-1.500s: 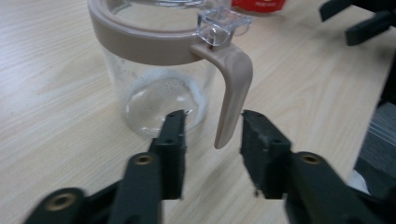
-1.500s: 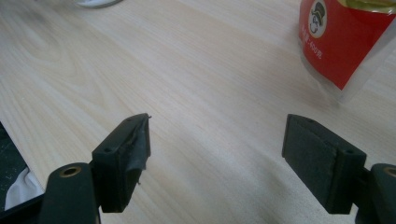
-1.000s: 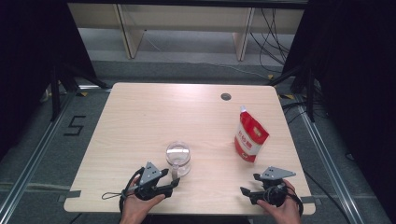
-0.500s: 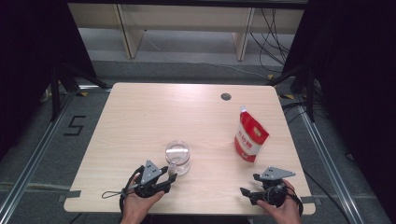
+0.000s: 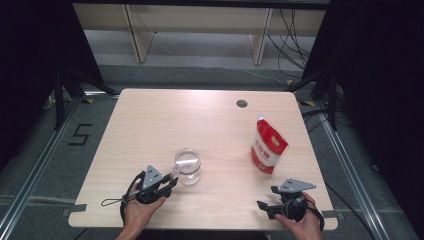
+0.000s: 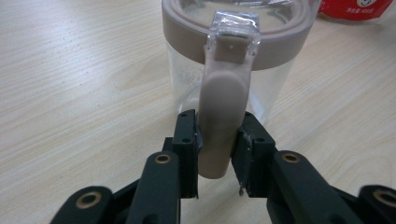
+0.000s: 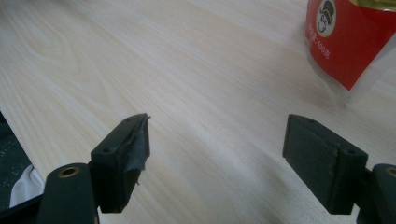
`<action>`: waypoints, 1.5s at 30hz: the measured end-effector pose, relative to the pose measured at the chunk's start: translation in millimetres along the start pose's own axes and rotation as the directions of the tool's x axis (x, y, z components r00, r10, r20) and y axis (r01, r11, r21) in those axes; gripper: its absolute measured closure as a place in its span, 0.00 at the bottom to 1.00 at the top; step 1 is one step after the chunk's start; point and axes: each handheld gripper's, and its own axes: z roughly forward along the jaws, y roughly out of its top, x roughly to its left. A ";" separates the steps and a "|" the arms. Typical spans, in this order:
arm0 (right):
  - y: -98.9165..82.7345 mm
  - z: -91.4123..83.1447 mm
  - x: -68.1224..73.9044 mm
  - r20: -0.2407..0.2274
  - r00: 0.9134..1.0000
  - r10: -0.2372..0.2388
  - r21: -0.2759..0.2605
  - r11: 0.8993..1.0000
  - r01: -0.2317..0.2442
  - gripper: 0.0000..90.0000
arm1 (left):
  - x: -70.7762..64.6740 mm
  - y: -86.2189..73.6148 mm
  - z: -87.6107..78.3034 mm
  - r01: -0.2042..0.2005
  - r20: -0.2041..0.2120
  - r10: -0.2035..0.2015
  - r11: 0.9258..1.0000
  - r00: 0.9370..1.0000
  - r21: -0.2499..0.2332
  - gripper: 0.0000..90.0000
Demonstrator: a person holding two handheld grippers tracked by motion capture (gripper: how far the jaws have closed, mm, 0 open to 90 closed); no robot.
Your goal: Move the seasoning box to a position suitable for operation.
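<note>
A clear cup (image 5: pixel 188 165) with a beige rim and a beige handle (image 6: pixel 219 107) stands on the wooden table (image 5: pixel 165 120) near the front. My left gripper (image 5: pixel 172 181) reaches it from the front left. Its jaws have just been closing, and in the left gripper view (image 6: pixel 217 140) both pads touch the sides of the handle. A red and white pouch (image 5: pixel 268 145) stands upright toward the right. At the front right edge my right gripper (image 5: pixel 266 197) stands open, nothing between its jaws (image 7: pixel 217 140), with the pouch (image 7: pixel 345 42) ahead and to the right of them.
A small round dark hole (image 5: pixel 242 103) sits in the table near its far edge. Black curtains hang at both sides, and shelving legs with cables stand on the floor beyond the table.
The left gripper has moved a little toward the cup and its jaws have drawn in around the handle. The right gripper, the cup and the pouch stay where they were.
</note>
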 end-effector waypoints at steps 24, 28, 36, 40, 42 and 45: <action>0.9 -0.5 -0.4 -0.009 1.000 -0.002 0.002 1.000 0.002 0.27 | 4.7 -0.9 3.0 -0.113 0.183 0.117 0.993 0.976 -0.031 0.81; 1.0 -0.5 -0.4 -0.010 1.000 -0.003 -0.002 1.000 0.003 0.27 | -2.4 -1.0 2.1 -0.136 0.224 0.142 0.990 0.964 -0.042 0.81; 1.3 -0.4 -0.5 -0.013 1.000 -0.007 -0.003 1.000 0.007 0.27 | -6.7 -2.0 1.0 -0.134 0.227 0.136 0.991 0.964 -0.027 0.82; 0.9 -0.5 -0.6 -0.007 1.000 -0.012 -0.003 1.000 0.012 0.27 | -8.5 -2.5 -0.3 -0.110 0.203 0.113 0.994 0.973 -0.022 0.81; 1.0 -0.5 0.0 -0.013 1.000 -0.003 0.002 1.000 0.003 0.27 | -6.7 -2.3 -1.4 -0.131 0.185 0.134 0.991 0.974 -0.026 0.81; 1.0 -0.2 -0.4 -0.014 1.000 -0.013 -0.002 1.000 0.013 0.27 | -5.6 -2.7 -4.6 -0.141 0.131 0.141 0.990 0.981 -0.009 0.81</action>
